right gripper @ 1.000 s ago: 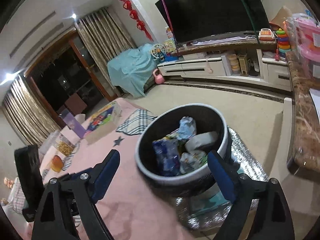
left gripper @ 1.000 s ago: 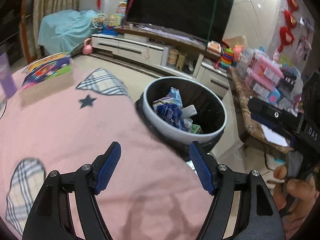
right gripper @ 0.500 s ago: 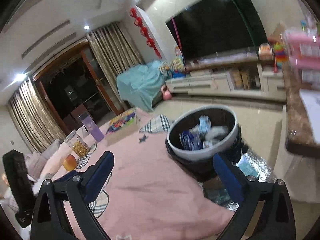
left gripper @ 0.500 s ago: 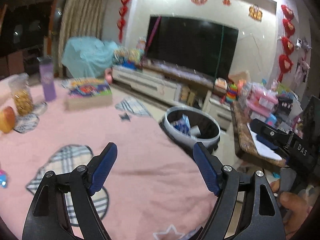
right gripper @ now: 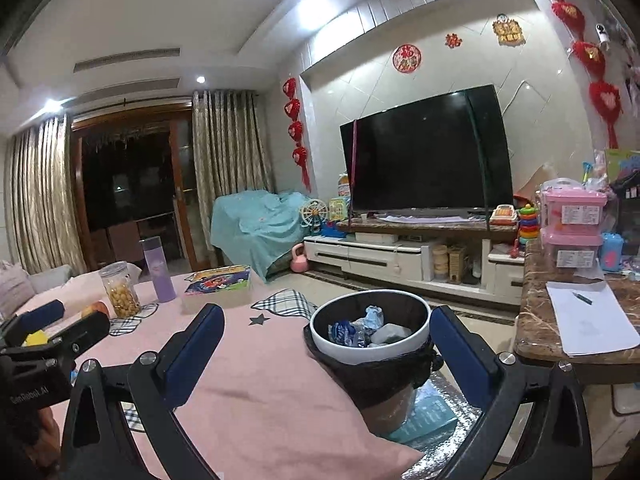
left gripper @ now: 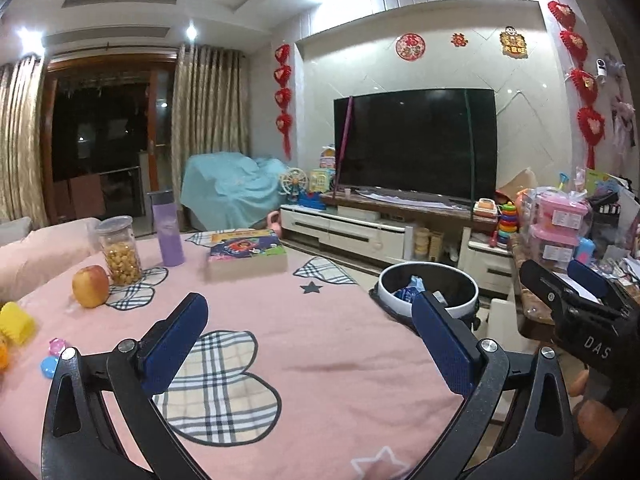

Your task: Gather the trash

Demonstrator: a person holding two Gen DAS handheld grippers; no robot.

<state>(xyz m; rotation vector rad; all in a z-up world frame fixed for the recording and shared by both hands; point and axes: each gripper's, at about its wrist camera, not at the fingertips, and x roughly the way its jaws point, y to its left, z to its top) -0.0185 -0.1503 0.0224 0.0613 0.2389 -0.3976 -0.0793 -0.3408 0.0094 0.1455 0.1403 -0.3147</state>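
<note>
Trash (right gripper: 366, 330) lies heaped in the bin (right gripper: 370, 354), a round pail with a white rim and a black liner that stands beside the edge of the pink-covered desk (left gripper: 280, 320). In the right wrist view the crumpled blue and white wrappers sit just ahead of the right gripper (right gripper: 326, 350), between its two blue-padded fingers and nearer the right-hand one; the jaws stand wide apart and hold nothing. In the left wrist view the bin (left gripper: 430, 282) shows ahead of the left gripper (left gripper: 312, 338), just beyond its right-hand finger, with only a scrap of the blue wrapper (left gripper: 408, 290) visible over the rim. These jaws are wide too, empty, hanging above a plaid heart patch on the cloth.

Ahead and to the left of the left gripper's jaws stand a boxed game (left gripper: 246, 254), a purple bottle (left gripper: 168, 230), a clear jar of yellow snacks (left gripper: 118, 250) and an apple (left gripper: 90, 286), the apple close beside the jar. Further left, at the frame's edge, are a yellow toy (left gripper: 16, 322) and a couple of small bright plastic pieces (left gripper: 54, 356) on the cloth. The right gripper (left gripper: 576, 310) shows at the right of the left view, its jaws parted, with a hand below it.

To the right of the right gripper's jaws, a marble counter carries a white sheet of paper (right gripper: 590, 318) with a pen on it, and stacked pink boxes (right gripper: 572, 222) behind. Well beyond both jaws, a dark television (right gripper: 428, 158) stands on a low white cabinet.
</note>
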